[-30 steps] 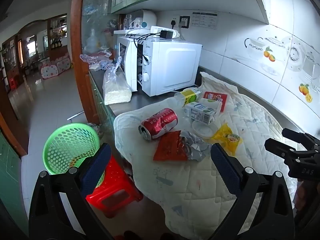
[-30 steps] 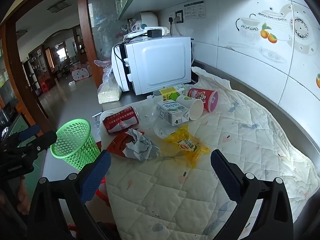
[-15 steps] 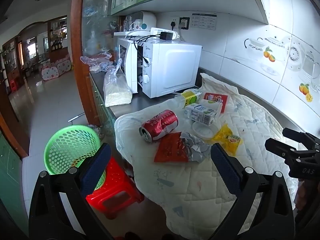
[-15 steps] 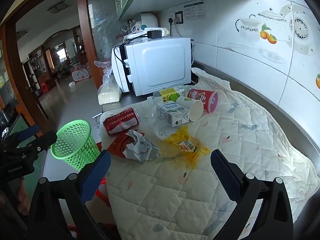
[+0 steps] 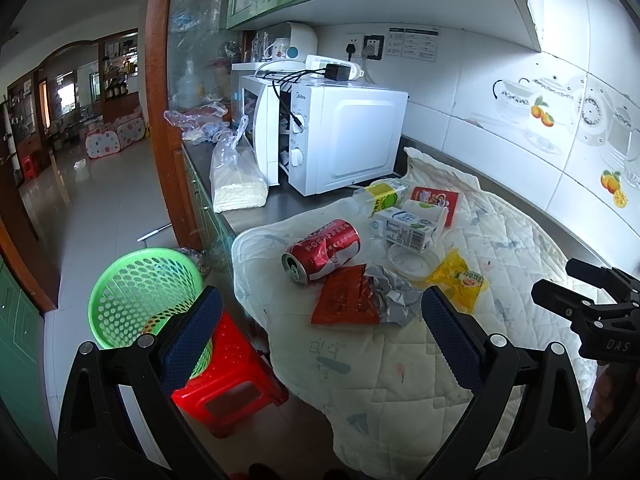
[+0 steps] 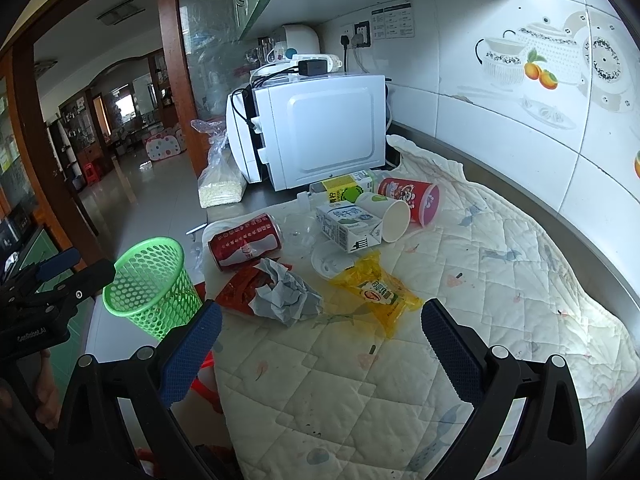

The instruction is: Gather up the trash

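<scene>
We hold our left gripper (image 5: pixel 320 340) and right gripper (image 6: pixel 320 344) wide open and empty above the white quilted cloth (image 6: pixel 480 320). The trash, a crushed red soda can (image 6: pixel 245 242), grey crumpled paper (image 6: pixel 286 300) and yellow wrapper (image 6: pixel 376 294), lies on it near the white microwave (image 6: pixel 320 132). The green plastic basket (image 5: pixel 140 292) sits on a red stool (image 5: pixel 232 384).

The cloth (image 6: pixel 460 320) is quilted, matt and stained. At its 11 o'clock a glossy dented metal can (image 6: pixel 245 242) lies beside crinkled grey paper (image 6: pixel 286 298). The basket (image 6: pixel 154 284) is perforated green plastic; wall tiles (image 6: pixel 500 92) gleam.
</scene>
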The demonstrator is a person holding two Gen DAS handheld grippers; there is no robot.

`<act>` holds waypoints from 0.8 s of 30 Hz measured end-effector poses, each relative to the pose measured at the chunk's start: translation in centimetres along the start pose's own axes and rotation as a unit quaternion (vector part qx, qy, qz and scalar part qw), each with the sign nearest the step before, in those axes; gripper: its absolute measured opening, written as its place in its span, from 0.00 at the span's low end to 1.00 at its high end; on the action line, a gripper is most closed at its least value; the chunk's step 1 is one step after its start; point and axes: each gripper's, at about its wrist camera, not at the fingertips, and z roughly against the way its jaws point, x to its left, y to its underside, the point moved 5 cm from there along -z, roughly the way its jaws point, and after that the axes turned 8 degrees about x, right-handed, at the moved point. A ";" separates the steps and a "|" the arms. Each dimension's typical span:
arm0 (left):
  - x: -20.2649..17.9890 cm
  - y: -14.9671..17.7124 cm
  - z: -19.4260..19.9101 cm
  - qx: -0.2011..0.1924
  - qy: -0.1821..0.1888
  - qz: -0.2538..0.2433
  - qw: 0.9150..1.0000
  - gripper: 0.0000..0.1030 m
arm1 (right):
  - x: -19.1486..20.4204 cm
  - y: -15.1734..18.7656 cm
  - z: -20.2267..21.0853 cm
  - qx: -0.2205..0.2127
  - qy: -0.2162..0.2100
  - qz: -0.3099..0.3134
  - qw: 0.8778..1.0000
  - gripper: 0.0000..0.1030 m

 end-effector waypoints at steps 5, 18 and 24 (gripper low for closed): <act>0.1 0.0 -0.1 0.001 0.000 0.000 1.000 0.95 | 0.1 0.0 -0.2 0.001 -0.002 0.000 1.000 0.94; 0.3 -0.1 -0.7 0.006 0.001 0.003 1.000 0.95 | 0.4 0.2 -0.6 0.005 -0.006 0.003 1.000 0.94; 0.2 0.0 -1.4 0.009 0.002 0.002 1.000 0.95 | 0.4 0.2 -1.0 0.009 -0.013 0.005 1.000 0.94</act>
